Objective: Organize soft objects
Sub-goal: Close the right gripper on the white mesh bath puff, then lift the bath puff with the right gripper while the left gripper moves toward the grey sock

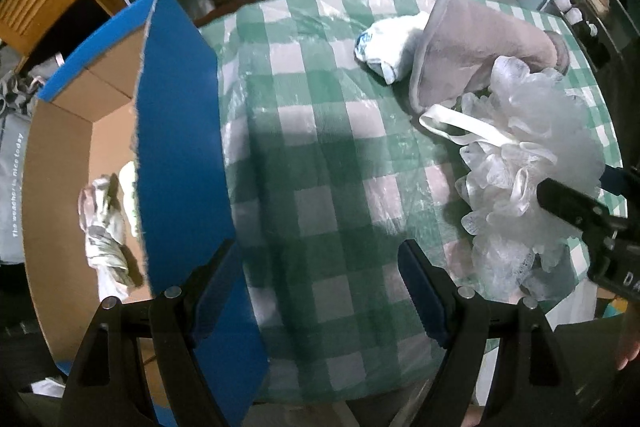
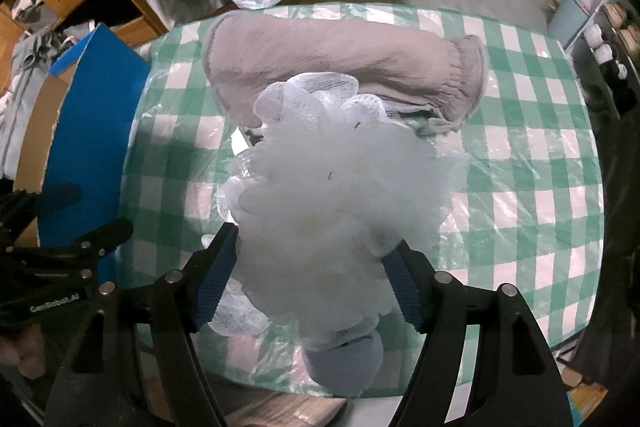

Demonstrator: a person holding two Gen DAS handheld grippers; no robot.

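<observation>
Lying crosswise behind the bath pouf (image 2: 340,187), the grey mitt (image 2: 340,67); both grippers' jaws wide, unclamped.

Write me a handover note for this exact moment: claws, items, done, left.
Left claw: open, empty, over the checked tablecloth beside the blue box.
Right claw: fingers either side of the white bath pouf; firm grip not confirmed.
Still on the table: grey plush sleeve and white rolled cloth; a grey item sits under the pouf.
Done: crumpled pale cloths already in the box.
Left: box the pouf, sleeve, rolled cloth and grey item.
</observation>
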